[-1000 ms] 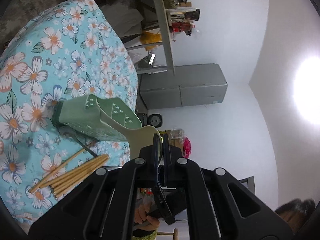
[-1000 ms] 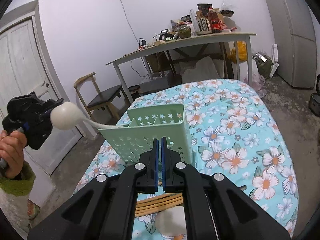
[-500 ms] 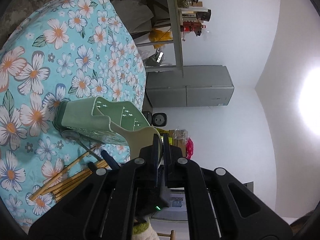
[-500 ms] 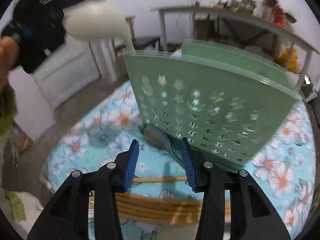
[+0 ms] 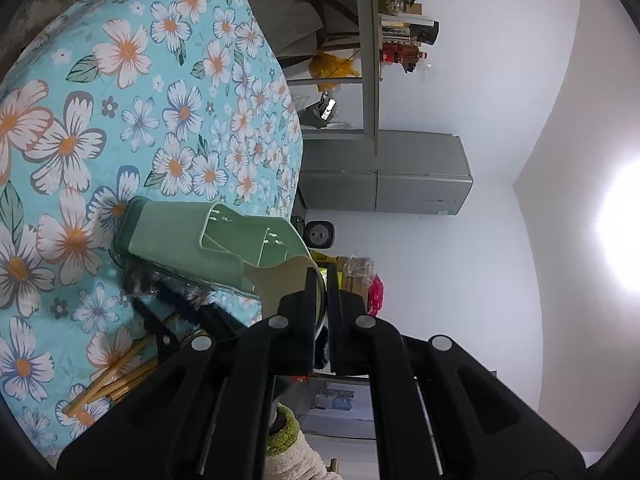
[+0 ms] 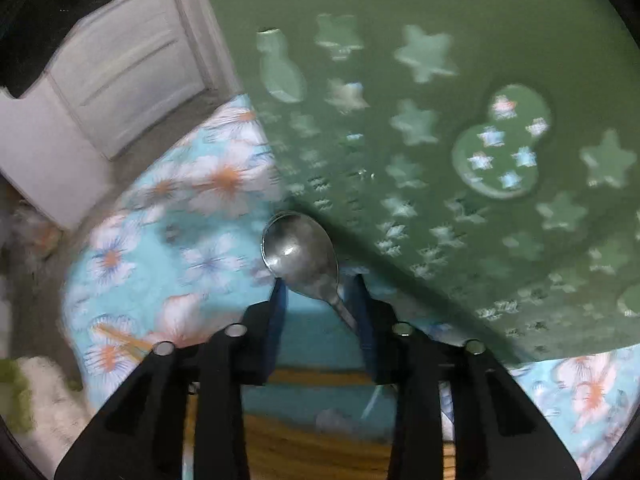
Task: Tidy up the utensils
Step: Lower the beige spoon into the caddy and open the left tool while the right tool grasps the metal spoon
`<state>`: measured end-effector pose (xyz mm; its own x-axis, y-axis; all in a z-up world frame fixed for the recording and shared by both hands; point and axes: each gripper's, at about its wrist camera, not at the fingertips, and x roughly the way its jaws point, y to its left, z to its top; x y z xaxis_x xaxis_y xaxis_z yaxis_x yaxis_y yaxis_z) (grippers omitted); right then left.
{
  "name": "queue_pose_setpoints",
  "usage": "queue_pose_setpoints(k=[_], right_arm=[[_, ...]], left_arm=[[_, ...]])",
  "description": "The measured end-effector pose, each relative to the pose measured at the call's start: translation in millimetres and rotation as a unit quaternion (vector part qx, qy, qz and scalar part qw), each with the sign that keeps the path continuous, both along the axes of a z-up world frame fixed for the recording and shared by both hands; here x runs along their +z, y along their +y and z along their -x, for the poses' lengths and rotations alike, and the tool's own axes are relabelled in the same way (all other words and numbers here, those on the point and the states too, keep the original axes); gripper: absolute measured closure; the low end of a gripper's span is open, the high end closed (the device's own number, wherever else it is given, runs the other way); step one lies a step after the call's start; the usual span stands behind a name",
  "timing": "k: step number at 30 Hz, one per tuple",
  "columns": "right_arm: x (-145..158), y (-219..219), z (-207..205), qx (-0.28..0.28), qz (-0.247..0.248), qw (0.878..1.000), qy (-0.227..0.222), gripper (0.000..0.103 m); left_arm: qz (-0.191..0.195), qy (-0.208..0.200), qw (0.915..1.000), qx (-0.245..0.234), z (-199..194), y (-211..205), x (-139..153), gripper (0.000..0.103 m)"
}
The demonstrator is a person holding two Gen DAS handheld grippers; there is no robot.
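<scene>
- Floral cloth in turquoise with white and orange flowers covers the tabletop (image 5: 132,92); its near edge is cut off by the lens rim in both views, and in the right wrist view the pattern is smeared by blur.
- Green plastic utensil caddy (image 5: 208,240) with star-shaped cut-outs stands on the cloth. In the right wrist view its wall (image 6: 460,100) fills most of the frame, so its rim and compartments are out of sight there.
- Left tongs (image 5: 320,292) are clamped on the bowl of a cream ladle-like spoon (image 5: 286,284), held at the caddy's open top; its handle runs down into the caddy, but which compartment it enters cannot be told.
- Right tongs (image 6: 320,292) are partly open and closing, pointed steeply down at the cloth beside the caddy's base. In the left wrist view they show only as dark fingers (image 5: 160,320) half hidden behind the left tongs' body.
- Metal spoon (image 6: 302,254) lies on the cloth just beside the caddy wall, its neck between the two fingers; the pads do not appear to press on it, and the rest of its handle is hidden under the right-hand finger.
- Wooden chopsticks (image 5: 116,380) lie in a loose bundle on the cloth near the caddy; the ends are hidden by the tongs.
- Fuzzy green-and-cream sleeve (image 5: 288,436) is cropped at the bottom edge.
</scene>
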<state>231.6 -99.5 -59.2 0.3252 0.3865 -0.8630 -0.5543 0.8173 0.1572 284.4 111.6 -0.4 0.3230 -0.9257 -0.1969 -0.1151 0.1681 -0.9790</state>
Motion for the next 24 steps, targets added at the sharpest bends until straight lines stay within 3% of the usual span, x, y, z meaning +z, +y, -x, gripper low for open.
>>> queue_pose_setpoints(k=[6, 10, 15, 21, 24], right_arm=[[0, 14, 1, 0.038, 0.03, 0.999, -0.002, 0.074], [-2, 39, 0, 0.046, 0.053, 0.997, -0.032, 0.072], [-1, 66, 8, 0.069, 0.089, 0.991, -0.073, 0.059], [-5, 74, 9, 0.044, 0.07, 0.994, -0.07, 0.058], [-5, 74, 7, 0.037, 0.056, 0.996, -0.067, 0.066]], left_arm=[[0.005, 0.003, 1.0, 0.001, -4, 0, -3, 0.098], [0.006, 0.007, 1.0, 0.002, -5, 0, -6, 0.098], [0.005, 0.008, 0.9999, 0.005, -5, 3, -8, 0.098], [0.006, 0.01, 0.9999, 0.007, -6, 4, -10, 0.098], [0.005, 0.011, 0.9999, 0.009, -7, 4, -10, 0.097]])
